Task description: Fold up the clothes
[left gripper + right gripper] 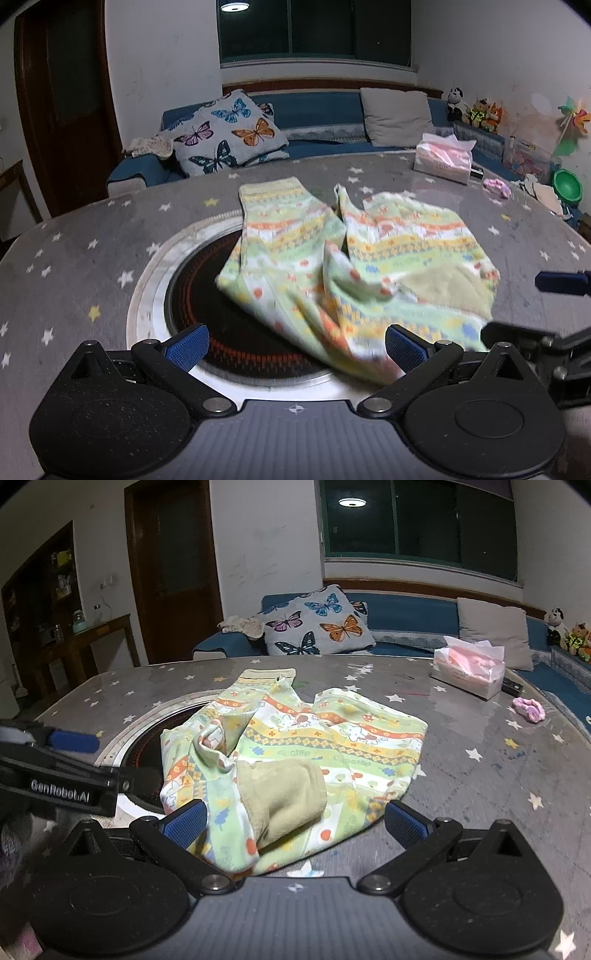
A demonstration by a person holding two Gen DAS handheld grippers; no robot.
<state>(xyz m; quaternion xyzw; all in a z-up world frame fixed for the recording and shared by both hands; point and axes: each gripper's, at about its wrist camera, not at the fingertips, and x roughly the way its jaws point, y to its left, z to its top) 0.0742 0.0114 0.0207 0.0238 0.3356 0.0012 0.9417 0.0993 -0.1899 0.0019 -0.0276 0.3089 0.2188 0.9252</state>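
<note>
A small pair of patterned green, yellow and orange child's trousers (354, 266) lies crumpled on the grey star-print table, partly over a round black hotplate (207, 317). In the right wrist view the trousers (295, 746) show a plain olive cuff turned up near the front. My left gripper (295, 347) is open, its blue pads either side of the near hem, holding nothing. My right gripper (295, 823) is open too, straddling the near edge of the cloth. Each gripper shows at the edge of the other's view.
A pink tissue pack (469, 668) and a pink hair tie (530, 709) lie at the table's far right. A blue sofa with a butterfly cushion (229, 133) stands behind the table. Toys and a green bowl (567, 184) sit at the far right.
</note>
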